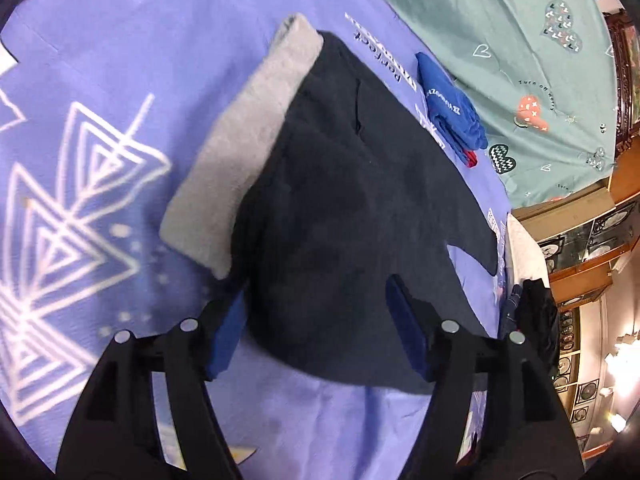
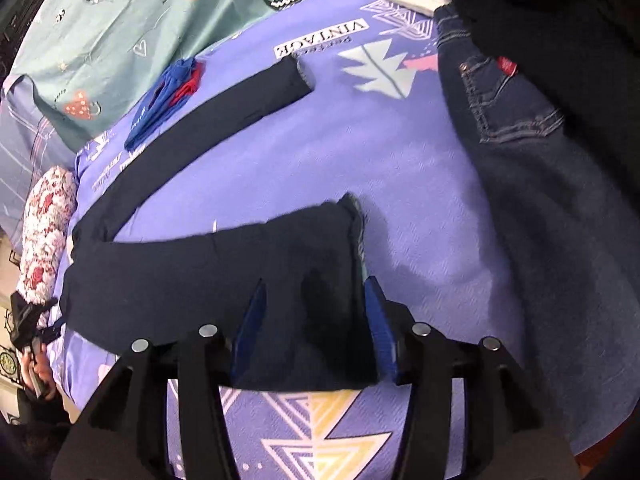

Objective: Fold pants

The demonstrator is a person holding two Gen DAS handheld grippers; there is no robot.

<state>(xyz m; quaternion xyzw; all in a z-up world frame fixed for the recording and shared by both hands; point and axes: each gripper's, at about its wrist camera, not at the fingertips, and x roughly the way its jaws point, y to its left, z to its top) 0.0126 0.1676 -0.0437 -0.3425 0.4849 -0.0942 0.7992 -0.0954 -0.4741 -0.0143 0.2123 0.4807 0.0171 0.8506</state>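
Observation:
Dark navy pants (image 1: 344, 208) with a grey waistband (image 1: 244, 140) lie flat on a purple patterned bedspread (image 1: 80, 80). My left gripper (image 1: 316, 320) is open, its blue pads on either side of the hip edge near the waistband. In the right wrist view the pants (image 2: 192, 272) spread their two legs apart; one leg (image 2: 224, 116) runs to the far side. My right gripper (image 2: 316, 320) is open over the near leg's cuff end (image 2: 352, 216), pads on either side of the cloth.
A folded blue and red garment (image 1: 452, 108) lies beyond the pants, also in the right wrist view (image 2: 168, 96). Dark jeans (image 2: 520, 160) lie at the right. A teal heart-print sheet (image 1: 500, 40) covers the far bed. A floral pillow (image 2: 44, 232) sits at the left.

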